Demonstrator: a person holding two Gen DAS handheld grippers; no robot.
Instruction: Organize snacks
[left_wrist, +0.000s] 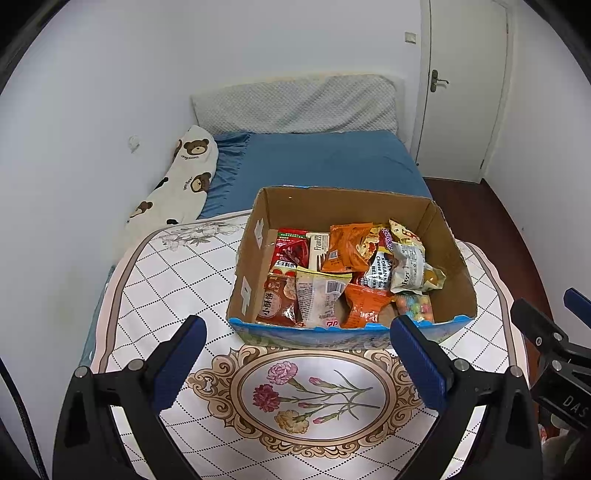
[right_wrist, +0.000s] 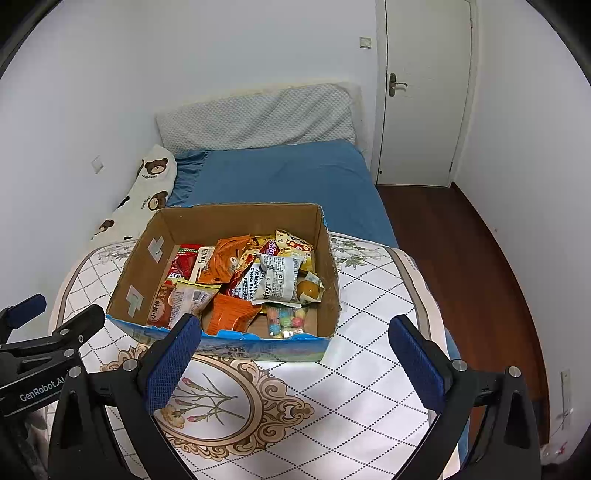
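Observation:
An open cardboard box (left_wrist: 448, 254) (right_wrist: 140, 266) with a blue printed front stands on a white quilted mat on the bed. Several snack packets lie inside: an orange packet (left_wrist: 347, 247) (right_wrist: 221, 262), a brown-red packet (left_wrist: 279, 299), a white barcode packet (left_wrist: 319, 295) (right_wrist: 277, 282), a bag of coloured candies (left_wrist: 415, 306) (right_wrist: 286, 317). My left gripper (left_wrist: 297, 354) hangs open just in front of the box, nothing between its blue pads. My right gripper (right_wrist: 293, 354) is open too, near the box's front right corner. Each gripper shows at the edge of the other's view.
The mat (left_wrist: 177, 273) (right_wrist: 369, 369) has a diamond pattern and a flower medallion (left_wrist: 314, 395). Behind it lie blue bedding (left_wrist: 325, 158), a bear-print pillow (left_wrist: 184, 177) and a grey headboard cushion (left_wrist: 295, 103). A white door (right_wrist: 424, 92) and dark wood floor (right_wrist: 461, 258) are to the right.

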